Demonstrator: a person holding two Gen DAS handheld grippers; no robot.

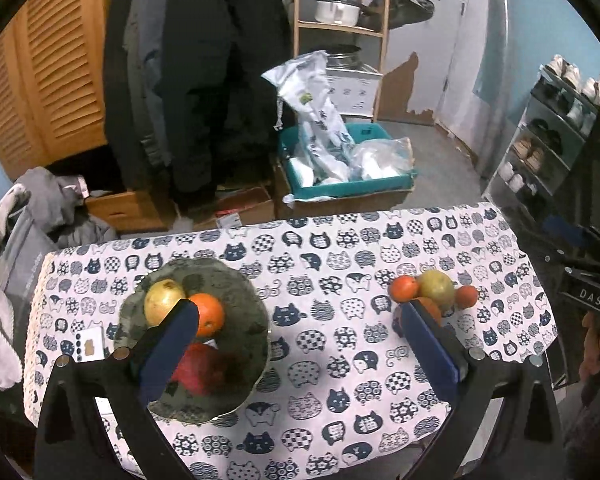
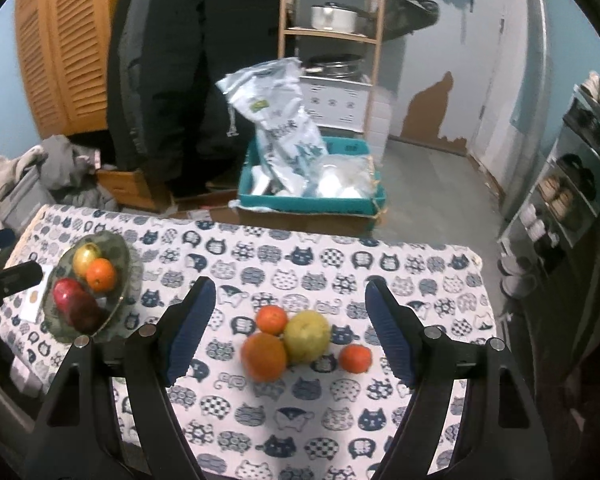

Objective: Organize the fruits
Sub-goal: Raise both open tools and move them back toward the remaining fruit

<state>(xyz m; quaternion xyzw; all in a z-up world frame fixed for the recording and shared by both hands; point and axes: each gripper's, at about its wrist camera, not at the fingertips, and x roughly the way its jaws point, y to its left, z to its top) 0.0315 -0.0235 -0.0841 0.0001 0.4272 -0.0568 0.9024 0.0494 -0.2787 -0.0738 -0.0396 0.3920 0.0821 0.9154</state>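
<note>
Both grippers gape empty: left gripper [image 1: 296, 312] over the mottled green glass bowl [image 2: 118, 252] already holding four fruits, right gripper [image 2: 290, 304] above four loose fruits on the cat-print tablecloth [image 2: 420, 272]. Step looks like reaching for the next fruit; next, lower and close around the big yellow-green pear [image 2: 307, 336].

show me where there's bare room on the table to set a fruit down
The widest free patch is the cloth between the bowl and the loose fruit cluster, running to the far edge. Bare cloth also lies nearer than the cluster. The bowl, with four fruits, is crowded; a card borders its left.
</note>
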